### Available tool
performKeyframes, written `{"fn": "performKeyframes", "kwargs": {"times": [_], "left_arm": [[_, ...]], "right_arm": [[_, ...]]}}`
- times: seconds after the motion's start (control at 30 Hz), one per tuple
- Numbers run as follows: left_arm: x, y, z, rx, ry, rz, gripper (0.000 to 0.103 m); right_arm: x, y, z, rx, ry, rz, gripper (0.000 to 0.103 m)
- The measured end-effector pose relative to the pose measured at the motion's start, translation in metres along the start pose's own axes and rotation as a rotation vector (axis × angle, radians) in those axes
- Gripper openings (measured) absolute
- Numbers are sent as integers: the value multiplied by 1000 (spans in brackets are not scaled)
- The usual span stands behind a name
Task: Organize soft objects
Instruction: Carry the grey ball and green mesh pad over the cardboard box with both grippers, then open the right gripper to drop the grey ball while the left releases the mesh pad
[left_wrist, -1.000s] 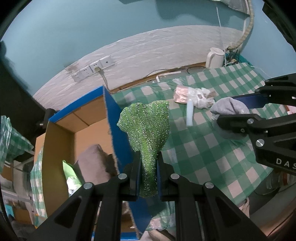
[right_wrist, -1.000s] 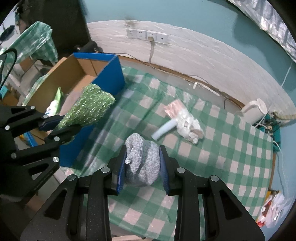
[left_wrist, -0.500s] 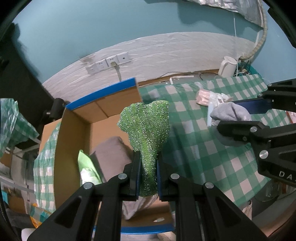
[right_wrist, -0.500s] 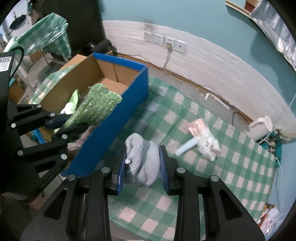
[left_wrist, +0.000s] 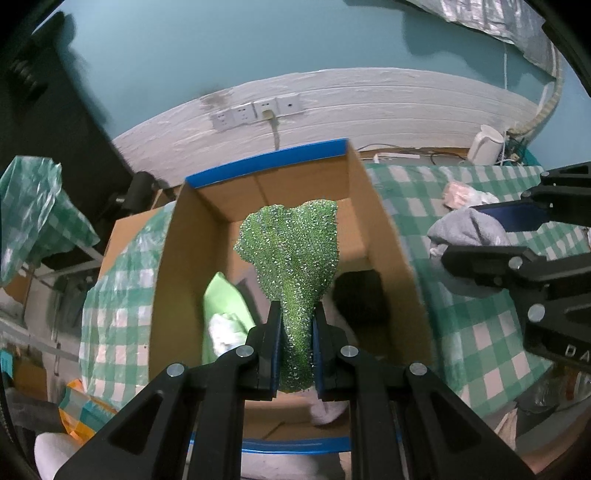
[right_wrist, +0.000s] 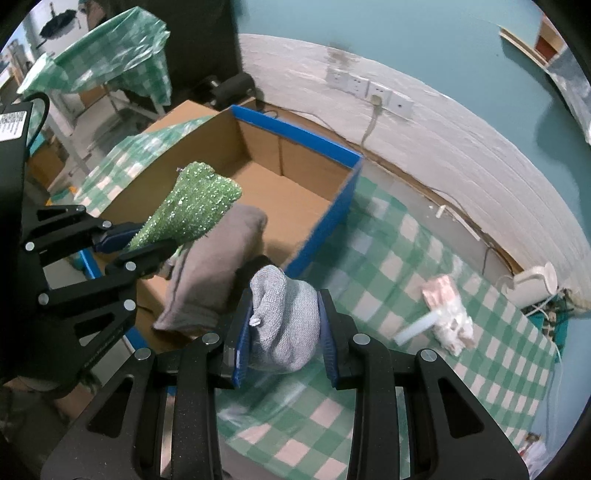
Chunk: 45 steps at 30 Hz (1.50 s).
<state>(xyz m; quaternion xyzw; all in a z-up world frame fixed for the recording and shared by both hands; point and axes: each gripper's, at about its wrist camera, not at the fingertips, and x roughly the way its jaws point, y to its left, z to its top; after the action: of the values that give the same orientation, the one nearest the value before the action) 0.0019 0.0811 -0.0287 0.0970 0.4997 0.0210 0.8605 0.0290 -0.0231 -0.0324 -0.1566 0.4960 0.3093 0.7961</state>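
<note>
Nearest in the left wrist view, the left claw (left_wrist: 297, 345) is clenched on a sparkly green scouring cloth (left_wrist: 295, 258), which stands up from between its pads and fans out toward 12 o'clock. It hangs directly above the open cardboard box (left_wrist: 384, 236) with blue outer walls. Inside the box, at about 9 o'clock of the claw, lies a light green packet (left_wrist: 221, 299); a grey cushion (right_wrist: 212, 273) and something white (left_wrist: 328, 411) also rest there, partly hidden.

Nearest in the right wrist view, the right claw (right_wrist: 282, 325) is clenched on a bunched grey knit cloth (right_wrist: 284, 317). It sits over the near corner of the box, at the blue wall, with the green-and-white checked counter (right_wrist: 461, 387) under and beyond it toward 3 o'clock.

Farther out on the counter, at about 2 o'clock in the right wrist view, lie a pale tube (right_wrist: 415, 328) and a crumpled plastic bag (right_wrist: 448, 314) with something pink in it. Beyond those stands a white kettle (right_wrist: 532, 284) by the wall, and a row of wall sockets (right_wrist: 369, 88) at 12 o'clock.

The step in hand looks like carrying both soft items to the box. The green cloth seems placed for dropping: the next move likely calls for spreading the left claw so it falls among the items inside. The grey cloth probably needs to travel a little further toward 10 o'clock, clear of the box wall, before release
</note>
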Motion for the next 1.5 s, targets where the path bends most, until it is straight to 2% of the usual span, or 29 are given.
{"fn": "performKeyframes", "kwargs": {"times": [0.3,0.7,0.77,0.8,0.87,0.93,1.03,1.1,1.5], "left_arm": [[13,35,-10,-53,29,13,14],[30,66,-21,-106,64,13,14],[34,68,-24,-108,79,11,17],[35,68,-24,-106,85,14,20],[39,67,-25,-94,97,23,29],[40,67,-26,-87,100,31,44],[38,67,-25,-86,86,36,54],[36,68,-25,-88,77,38,55],[34,68,-22,-106,70,19,56]], "right_arm": [[19,36,21,-59,14,41,31],[46,59,35,-94,59,72,34],[50,60,36,-90,66,74,35],[50,60,37,-85,66,77,39],[52,59,38,-71,70,81,44],[54,57,38,-65,71,77,49],[54,56,38,-61,68,65,57],[54,53,38,-55,64,60,61],[42,35,35,-25,33,29,67]]}}
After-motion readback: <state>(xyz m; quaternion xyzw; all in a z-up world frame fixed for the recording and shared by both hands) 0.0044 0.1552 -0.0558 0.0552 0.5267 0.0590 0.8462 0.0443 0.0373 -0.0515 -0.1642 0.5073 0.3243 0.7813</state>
